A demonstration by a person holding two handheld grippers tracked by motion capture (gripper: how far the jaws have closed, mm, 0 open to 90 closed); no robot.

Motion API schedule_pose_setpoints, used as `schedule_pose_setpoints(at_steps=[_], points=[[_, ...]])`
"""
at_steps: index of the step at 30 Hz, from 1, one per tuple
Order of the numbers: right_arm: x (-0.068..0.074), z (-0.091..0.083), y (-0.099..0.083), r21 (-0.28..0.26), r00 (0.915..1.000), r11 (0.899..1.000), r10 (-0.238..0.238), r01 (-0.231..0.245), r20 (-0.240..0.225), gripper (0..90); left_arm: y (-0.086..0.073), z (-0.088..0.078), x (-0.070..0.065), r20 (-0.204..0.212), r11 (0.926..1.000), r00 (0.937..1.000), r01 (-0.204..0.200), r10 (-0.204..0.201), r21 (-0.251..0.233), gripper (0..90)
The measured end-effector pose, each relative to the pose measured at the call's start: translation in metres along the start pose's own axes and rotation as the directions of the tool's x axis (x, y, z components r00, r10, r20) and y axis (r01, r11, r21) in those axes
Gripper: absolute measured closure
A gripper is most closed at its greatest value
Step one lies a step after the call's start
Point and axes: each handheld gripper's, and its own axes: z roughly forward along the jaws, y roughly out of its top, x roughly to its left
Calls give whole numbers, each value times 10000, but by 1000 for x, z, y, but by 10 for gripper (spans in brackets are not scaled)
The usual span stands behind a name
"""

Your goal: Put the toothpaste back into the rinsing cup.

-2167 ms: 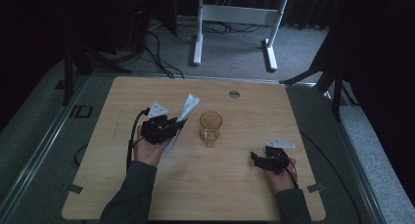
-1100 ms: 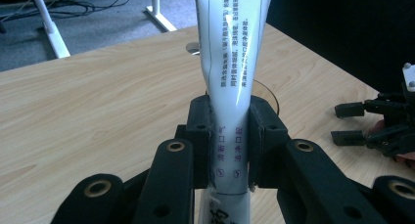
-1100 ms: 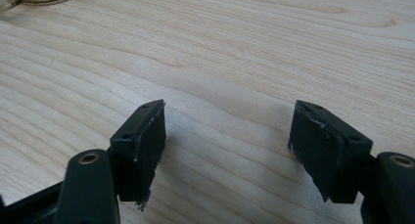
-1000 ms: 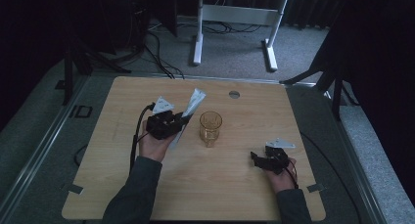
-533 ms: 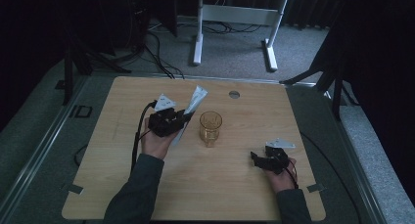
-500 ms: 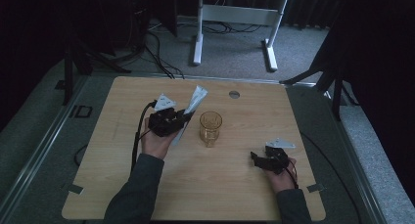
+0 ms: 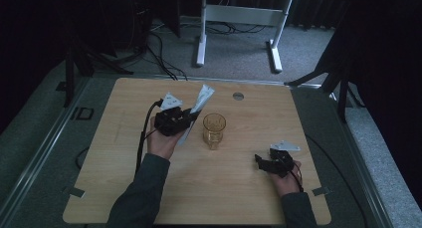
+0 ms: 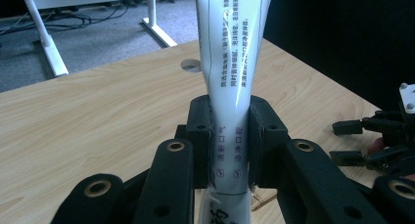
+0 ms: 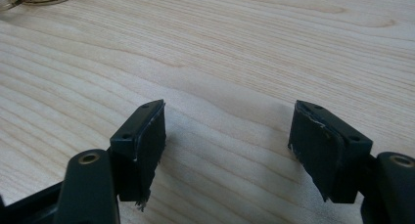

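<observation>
From above, my left claw (image 7: 185,119) has carried the one white tube (image 7: 200,101) up and toward the one glass (image 7: 214,130) since two seconds back, so I judge I am about to stand it in there; my right claw (image 7: 268,162) has stayed on the bench (image 7: 239,193). Along my left claw (image 8: 228,136), both pads clamp the tube (image 8: 230,62) upright. My right claw (image 9: 225,145) gapes wide over bare wood, holding nothing.

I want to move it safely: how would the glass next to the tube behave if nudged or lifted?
The glass stands upright on the table, taller than wide, so a high push could probably tip it; on its side it might roll. It looks clear and thin, so likely fragile and perhaps slippery between hard jaws. It appears empty, so probably light.
</observation>
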Motion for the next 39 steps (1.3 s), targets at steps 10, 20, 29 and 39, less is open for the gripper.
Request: schedule_pose_setpoints(at_steps=[10,20,29,39], points=[[0,0,0,-6,10000,10000,5,-5,-1,293,2,3,0,-24,9999,9999,-108,108,-87,746],[0,0,0,-6,10000,10000,5,-5,-2,293,5,6,-1,20,9996,10000,-93,93,-274,745],[0,0,0,-1,10000,10000,5,-5,0,293,10,11,-5,10,9990,9998,-173,174,-409,745],[0,0,0,-4,10000,10000,5,-5,-1,293,12,12,-5,7,9979,9998,-221,221,-612,745]])
